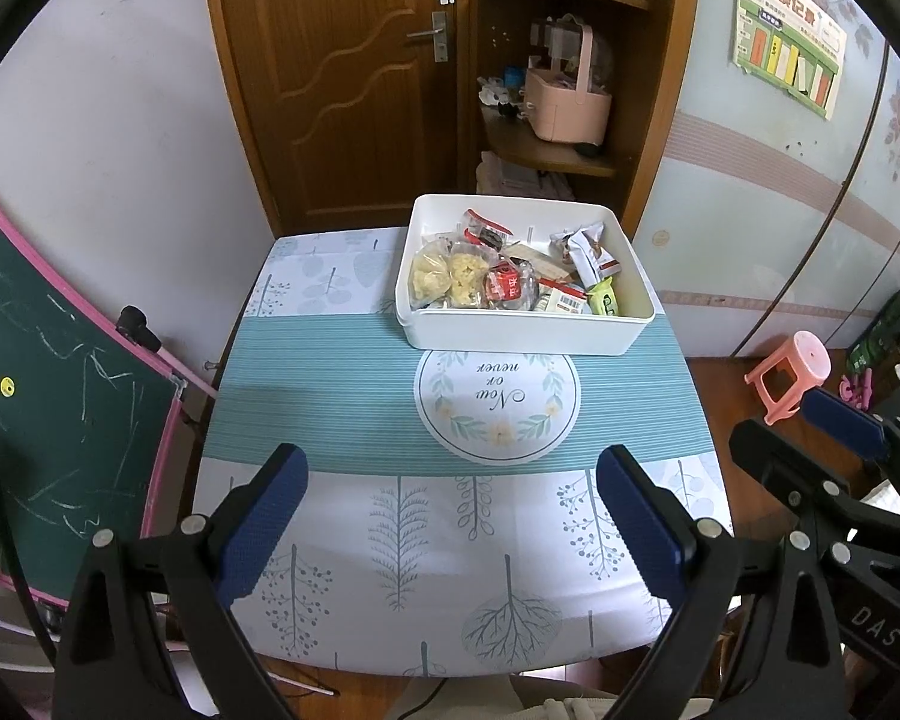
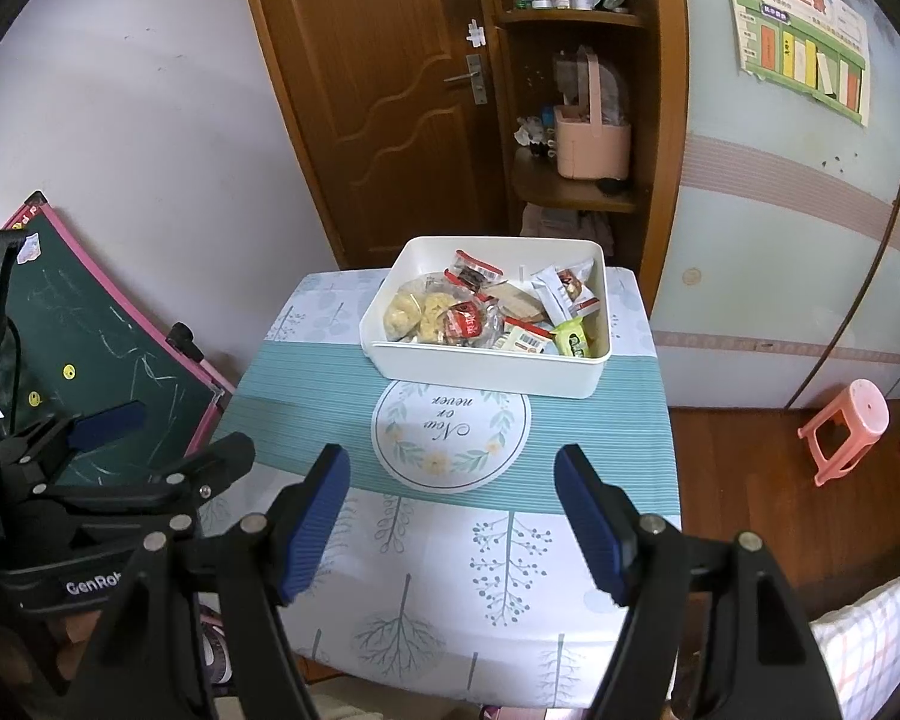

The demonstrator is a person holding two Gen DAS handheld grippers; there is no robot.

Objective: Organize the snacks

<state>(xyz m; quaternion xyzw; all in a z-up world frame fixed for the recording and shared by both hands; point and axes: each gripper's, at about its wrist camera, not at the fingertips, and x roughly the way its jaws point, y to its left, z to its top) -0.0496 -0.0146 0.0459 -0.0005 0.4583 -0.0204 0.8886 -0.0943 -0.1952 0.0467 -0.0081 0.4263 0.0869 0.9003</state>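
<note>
One white bin (image 1: 525,333), upper centre of frame on the surface (image 1: 330,396), holds a pile of wrapped snacks (image 1: 504,276), count unclear | left hand-held gripper (image 1: 450,516): spread, empty | right hand-held gripper (image 2: 453,516): spread, empty

White rectangular bin (image 1: 513,333) (image 2: 486,369), open-topped, upright on the table's far half, its near wall touching the far edge of the round "Now or never" emblem (image 1: 497,399) (image 2: 450,438). Inside, loosely heaped wrapped snacks: two clear bags of pale yellow pieces (image 1: 450,276) (image 2: 417,313) at the left, a red-labelled clear pack (image 1: 506,288) (image 2: 467,324) beside them, a white packet (image 1: 591,252) (image 2: 564,288) tilted at the far right, a green packet (image 1: 606,298) (image 2: 575,341) in the near right corner.
</note>
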